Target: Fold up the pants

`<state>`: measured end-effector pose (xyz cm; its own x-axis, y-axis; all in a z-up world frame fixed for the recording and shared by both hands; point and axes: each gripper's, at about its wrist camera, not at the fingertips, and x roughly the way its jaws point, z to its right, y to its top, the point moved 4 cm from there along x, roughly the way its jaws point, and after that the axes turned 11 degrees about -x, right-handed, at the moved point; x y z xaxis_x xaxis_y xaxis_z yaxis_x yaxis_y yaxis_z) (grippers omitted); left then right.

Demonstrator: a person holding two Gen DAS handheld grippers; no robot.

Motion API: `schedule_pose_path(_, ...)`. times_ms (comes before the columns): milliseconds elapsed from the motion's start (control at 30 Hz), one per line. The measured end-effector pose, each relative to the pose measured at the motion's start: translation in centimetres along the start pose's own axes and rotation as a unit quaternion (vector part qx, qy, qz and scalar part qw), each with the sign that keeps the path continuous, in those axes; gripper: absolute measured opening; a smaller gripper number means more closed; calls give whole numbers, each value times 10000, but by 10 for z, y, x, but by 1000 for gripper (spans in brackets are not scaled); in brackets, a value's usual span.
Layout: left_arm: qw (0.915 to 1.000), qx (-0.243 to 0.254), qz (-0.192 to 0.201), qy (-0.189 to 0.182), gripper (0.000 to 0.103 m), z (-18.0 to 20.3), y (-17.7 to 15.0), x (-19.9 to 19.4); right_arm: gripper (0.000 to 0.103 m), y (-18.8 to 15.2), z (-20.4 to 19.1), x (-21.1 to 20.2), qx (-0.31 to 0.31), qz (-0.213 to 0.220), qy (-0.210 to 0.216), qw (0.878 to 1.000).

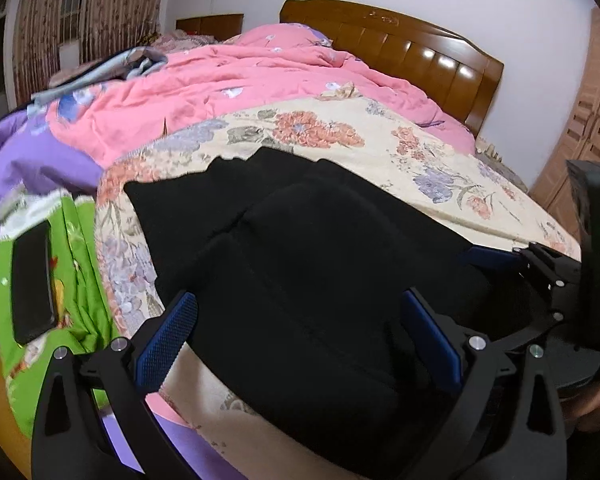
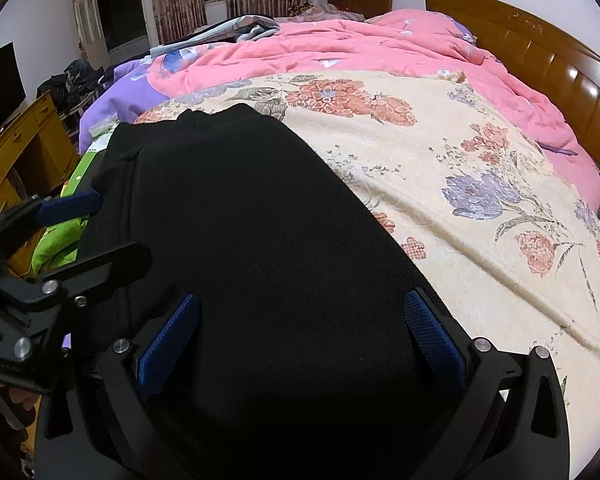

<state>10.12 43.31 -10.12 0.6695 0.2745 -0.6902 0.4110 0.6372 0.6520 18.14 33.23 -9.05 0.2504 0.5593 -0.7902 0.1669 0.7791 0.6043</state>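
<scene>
Pants: we see black pants (image 2: 240, 216), soft matte knit, lumpy and partly doubled over, lying on the bed's near edge.
Left gripper: our left gripper (image 1: 300, 320) stands wide open, blue knurled pads (image 1: 166, 336) either side of the cloth, gripping nothing.
Right gripper: our right gripper (image 2: 300, 320) likewise gapes open over the pants, beside the left one.
Blanket: a cream floral blanket (image 2: 480, 184), finely ribbed, lies under the pants.
Quilt: a rumpled pink quilt (image 1: 228, 92) lies beyond.
Headboard: glossy wooden headboard (image 1: 412, 52), panelled.
</scene>
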Motion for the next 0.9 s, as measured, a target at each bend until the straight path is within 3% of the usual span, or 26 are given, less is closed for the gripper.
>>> schedule_pose_path(100,9999,-81,-50,-86,101,-4,0,0,98,0,5,-7,115,122,-339,9993)
schedule_pose_path(233,9918,-825,643,-730,101,-32,14,-47,98,-11,39,-47,1004,735,-791,9891)
schedule_pose_path(333,9808,-1725,849,-316,101,-90,24,-66,98,-26,61,-67,1458,562,-597,9859)
schedule_pose_path(400,9769,-1982,795,-84,101,-116,22,-75,98,-41,68,-85,1270,277,-840,9880)
schedule_pose_path(500,9861,-1401,888,88,101,-100,14,-90,98,-70,74,-103,1080,-80,-1004,9890)
schedule_pose_path(567,9927,-664,982,209,101,-70,9,-88,98,-95,80,-110,1255,-214,-1056,9862)
schedule_pose_path(633,9950,-456,860,220,101,-56,8,-73,98,-118,85,-109,1513,-311,-1040,9825)
schedule_pose_path(700,9947,-891,411,-304,101,-57,9,-47,98,-138,88,-102,1667,-423,-1040,9796)
schedule_pose_path(733,9897,-1212,270,-716,101,-61,9,-38,99,-144,88,-96,1695,-516,-1050,9786)
schedule_pose_path(767,9790,-1646,143,-1191,99,-68,11,-29,99,-147,84,-95,1536,-410,-1170,9803)
schedule_pose_path(833,9687,-1977,99,-1499,88,-75,19,-18,99,-147,80,-95,1418,-408,-1256,9811)
schedule_pose_path(900,9635,-2043,121,-1726,87,-76,27,-13,99,-147,81,-93,1428,-418,-1265,9807)
